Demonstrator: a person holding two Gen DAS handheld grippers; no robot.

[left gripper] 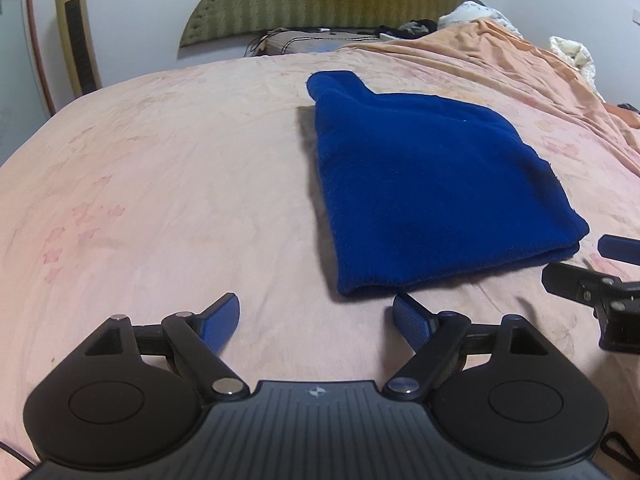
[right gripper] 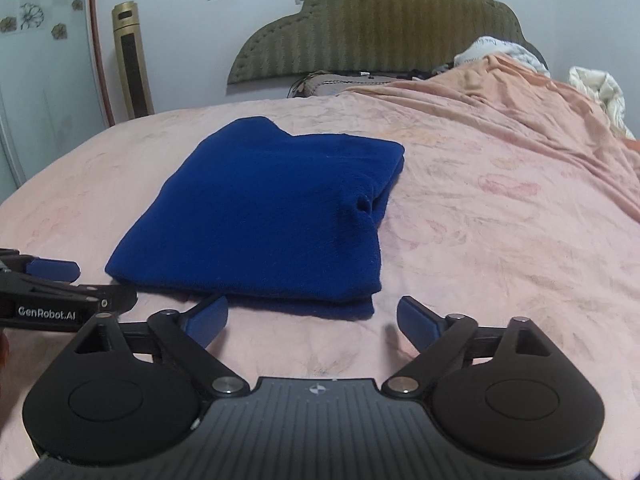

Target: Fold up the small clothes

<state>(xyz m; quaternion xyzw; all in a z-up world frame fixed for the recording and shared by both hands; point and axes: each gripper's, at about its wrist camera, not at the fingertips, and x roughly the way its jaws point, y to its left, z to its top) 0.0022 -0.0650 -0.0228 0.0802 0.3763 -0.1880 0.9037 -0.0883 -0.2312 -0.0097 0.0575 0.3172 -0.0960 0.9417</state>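
Observation:
A dark blue fleece garment (left gripper: 420, 184) lies folded into a thick flat stack on the pink bedsheet (left gripper: 168, 184); its neck part points toward the headboard. My left gripper (left gripper: 316, 316) is open just short of the stack's near left corner, nothing between its blue pads. My right gripper (right gripper: 312, 316) is open too, at the near edge of the same garment (right gripper: 272, 208), not touching it. The right gripper's fingers (left gripper: 616, 248) show at the right edge of the left wrist view. The left gripper's fingers (right gripper: 52, 270) show at the left edge of the right wrist view.
A padded olive headboard (right gripper: 380, 32) stands at the far end. A rumpled orange blanket (right gripper: 520, 96) and white bedding (right gripper: 600, 88) are heaped at the far right. A gold tower fan (right gripper: 132, 60) stands by the wall on the left. Open sheet surrounds the garment.

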